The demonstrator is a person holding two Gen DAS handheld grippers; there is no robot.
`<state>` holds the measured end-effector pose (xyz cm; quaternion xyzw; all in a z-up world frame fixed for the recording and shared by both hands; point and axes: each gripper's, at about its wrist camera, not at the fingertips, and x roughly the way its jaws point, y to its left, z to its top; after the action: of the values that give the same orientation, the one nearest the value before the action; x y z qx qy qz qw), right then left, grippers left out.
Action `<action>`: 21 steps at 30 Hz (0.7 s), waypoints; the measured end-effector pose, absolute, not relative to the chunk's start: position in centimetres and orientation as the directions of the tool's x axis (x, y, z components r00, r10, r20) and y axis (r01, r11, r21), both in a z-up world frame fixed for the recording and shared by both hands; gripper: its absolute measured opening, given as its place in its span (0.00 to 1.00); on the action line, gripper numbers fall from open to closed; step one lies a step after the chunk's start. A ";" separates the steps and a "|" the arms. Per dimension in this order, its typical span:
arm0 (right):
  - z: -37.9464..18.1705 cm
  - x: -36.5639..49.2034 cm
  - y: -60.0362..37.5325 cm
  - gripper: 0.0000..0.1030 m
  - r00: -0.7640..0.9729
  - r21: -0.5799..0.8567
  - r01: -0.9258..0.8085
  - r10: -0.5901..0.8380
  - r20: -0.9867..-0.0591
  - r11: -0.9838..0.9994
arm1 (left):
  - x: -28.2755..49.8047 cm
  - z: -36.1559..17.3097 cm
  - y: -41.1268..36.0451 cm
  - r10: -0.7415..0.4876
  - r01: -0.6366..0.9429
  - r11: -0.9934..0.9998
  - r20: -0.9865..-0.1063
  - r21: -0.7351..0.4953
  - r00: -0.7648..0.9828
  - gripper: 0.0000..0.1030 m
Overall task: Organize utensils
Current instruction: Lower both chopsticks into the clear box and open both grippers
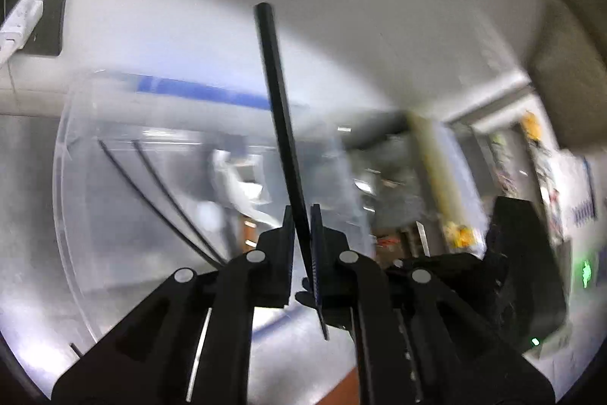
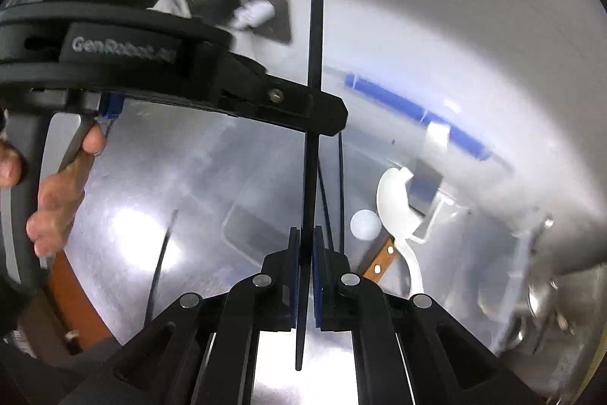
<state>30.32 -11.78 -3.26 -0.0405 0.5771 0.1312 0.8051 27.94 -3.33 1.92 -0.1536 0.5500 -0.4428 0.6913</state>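
1. My left gripper point(image 1: 302, 215) clamps a black chopstick point(image 1: 279, 109), which stands nearly upright above a clear container point(image 1: 76, 158).
2. My right gripper point(image 2: 305, 234) is closed on the same chopstick point(image 2: 315, 63), lower down.
3. Right of it, a white spoon point(image 2: 394, 204) lies in the clear container point(image 2: 436, 226).

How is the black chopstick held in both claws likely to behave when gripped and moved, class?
Probably stiff: the black chopstick runs straight through the right claw and the left claw without sagging. Likely light, as it is very thin. It may pivot or slip, since each claw pinches only a short stretch of a smooth, tapering shaft.
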 end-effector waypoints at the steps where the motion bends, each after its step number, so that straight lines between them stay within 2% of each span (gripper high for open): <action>1: -4.6 31.6 -12.4 0.07 0.257 0.111 -0.246 0.175 -0.950 0.963 | 29.4 0.0 -4.3 -0.752 0.404 0.597 -0.659 -0.693 -0.020 0.05; 4: -9.5 34.6 -13.2 0.08 0.132 0.205 -0.219 0.237 -0.962 0.954 | 31.6 -4.9 -5.7 -0.663 0.325 0.696 -0.747 -0.641 -0.052 0.08; 7: -14.3 37.1 -14.1 0.08 0.019 0.295 -0.163 0.302 -0.953 0.941 | 33.1 -10.5 -6.5 -0.607 0.219 0.756 -0.786 -0.617 -0.121 0.10; 10: -18.7 38.2 -15.4 0.07 -0.076 0.323 -0.111 0.316 -0.946 0.940 | 33.6 -13.6 -7.1 -0.558 0.169 0.796 -0.813 -0.581 -0.168 0.10; 13: -22.4 38.9 -16.0 0.07 -0.147 0.282 -0.083 0.268 -0.952 0.956 | 33.8 -15.7 -8.0 -0.481 0.161 0.842 -0.851 -0.516 -0.210 0.10; 15: -23.8 38.9 -16.4 0.07 -0.165 0.208 -0.076 0.194 -0.967 0.975 | 33.8 -16.8 -8.1 -0.422 0.164 0.873 -0.880 -0.460 -0.220 0.10; 17: -24.4 38.7 -17.0 0.07 -0.183 0.215 -0.066 0.200 -0.963 0.974 | 33.5 -16.9 -7.7 -0.403 0.165 0.882 -0.889 -0.441 -0.219 0.10; 20: -21.4 37.8 -17.8 0.09 -0.112 0.201 -0.077 0.192 -0.975 0.976 | 32.4 -13.8 -6.6 -0.403 0.216 0.877 -0.902 -0.429 -0.157 0.10; 21: -19.1 37.0 -18.3 0.09 -0.057 0.216 -0.080 0.212 -0.976 0.973 | 31.8 -12.1 -6.0 -0.417 0.241 0.867 -0.900 -0.436 -0.127 0.16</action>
<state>36.99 -18.26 -19.14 0.0459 0.7192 0.1064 0.6851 31.83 -6.04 -12.14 -0.0622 0.7079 -0.2500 0.6576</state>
